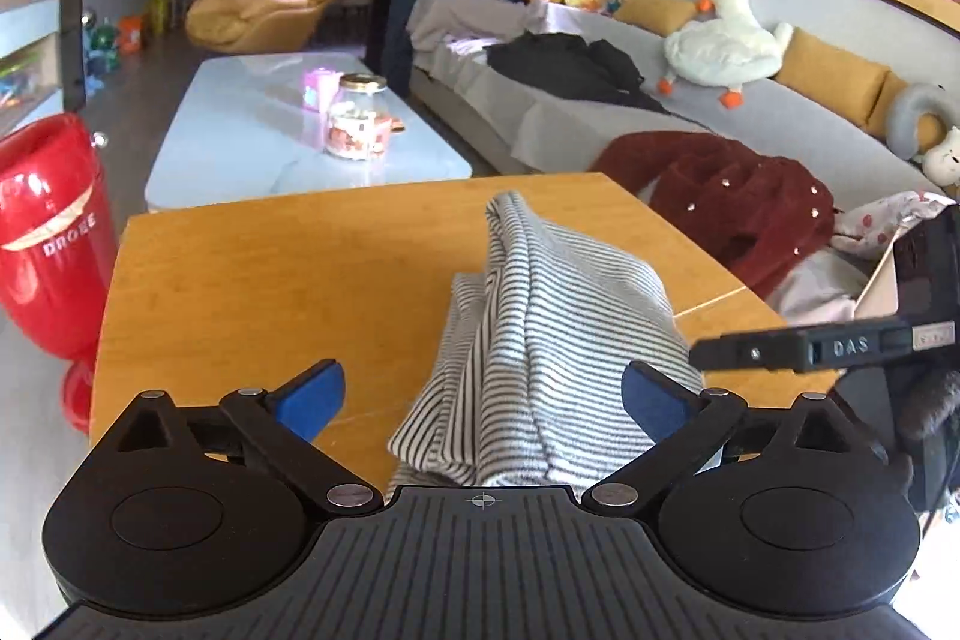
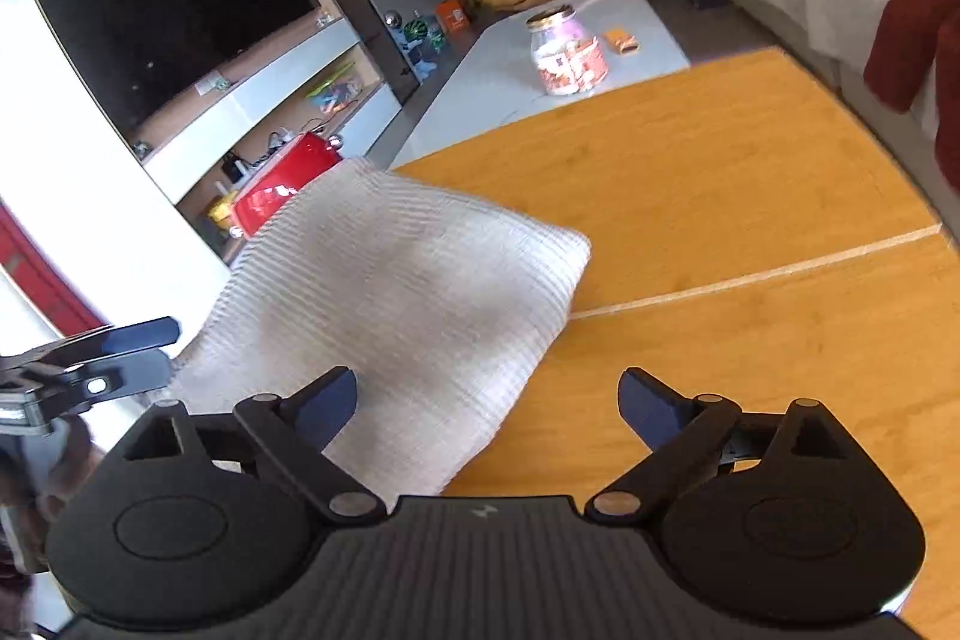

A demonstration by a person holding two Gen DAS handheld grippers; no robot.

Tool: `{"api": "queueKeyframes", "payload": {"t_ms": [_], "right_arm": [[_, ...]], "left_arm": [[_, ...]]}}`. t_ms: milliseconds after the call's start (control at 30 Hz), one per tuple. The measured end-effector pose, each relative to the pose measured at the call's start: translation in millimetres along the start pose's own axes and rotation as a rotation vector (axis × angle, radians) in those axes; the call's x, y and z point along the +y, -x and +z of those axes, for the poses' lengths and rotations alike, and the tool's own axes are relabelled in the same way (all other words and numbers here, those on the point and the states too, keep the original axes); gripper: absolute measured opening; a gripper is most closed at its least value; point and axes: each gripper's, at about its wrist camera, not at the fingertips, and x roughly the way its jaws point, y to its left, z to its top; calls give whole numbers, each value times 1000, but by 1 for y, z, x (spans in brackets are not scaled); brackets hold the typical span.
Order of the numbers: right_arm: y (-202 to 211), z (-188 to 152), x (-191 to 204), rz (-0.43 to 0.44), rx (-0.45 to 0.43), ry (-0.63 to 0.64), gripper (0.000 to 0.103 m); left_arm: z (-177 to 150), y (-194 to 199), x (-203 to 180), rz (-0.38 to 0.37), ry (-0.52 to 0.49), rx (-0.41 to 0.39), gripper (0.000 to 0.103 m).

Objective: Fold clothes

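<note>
Both grippers, left gripper [image 1: 483, 400] and right gripper [image 2: 487, 403], gape wide, holding nothing. Striped shirt [image 1: 540, 334] bunches near the table's [image 1: 270, 268] near edge; a shallow pinch might catch one layer only, undoing the fold.

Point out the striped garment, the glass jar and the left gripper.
striped garment [image 1: 540, 316], left wrist view, middle of the bunched fabric.
glass jar [image 1: 355, 124], left wrist view, its body.
left gripper [image 1: 483, 400], left wrist view, midway between open fingertips.
</note>
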Motion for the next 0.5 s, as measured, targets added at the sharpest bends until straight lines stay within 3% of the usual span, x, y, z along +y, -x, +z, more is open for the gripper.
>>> {"api": "queueKeyframes", "payload": {"t_ms": [167, 233, 300, 500], "right_arm": [[-12, -24, 16, 95, 74, -16, 93], [-16, -20, 13, 125, 86, -15, 78], [-20, -15, 11, 154, 98, -13, 72], [-24, 19, 17, 32, 41, 161, 67]], "left_arm": [[-4, -58, 14, -64, 41, 119, 103], [-10, -67, 26, -118, 124, 132, 103], [-16, -68, 33, -162, 183, 132, 99], [-31, -60, 4, -216, 180, 127, 96]]}}
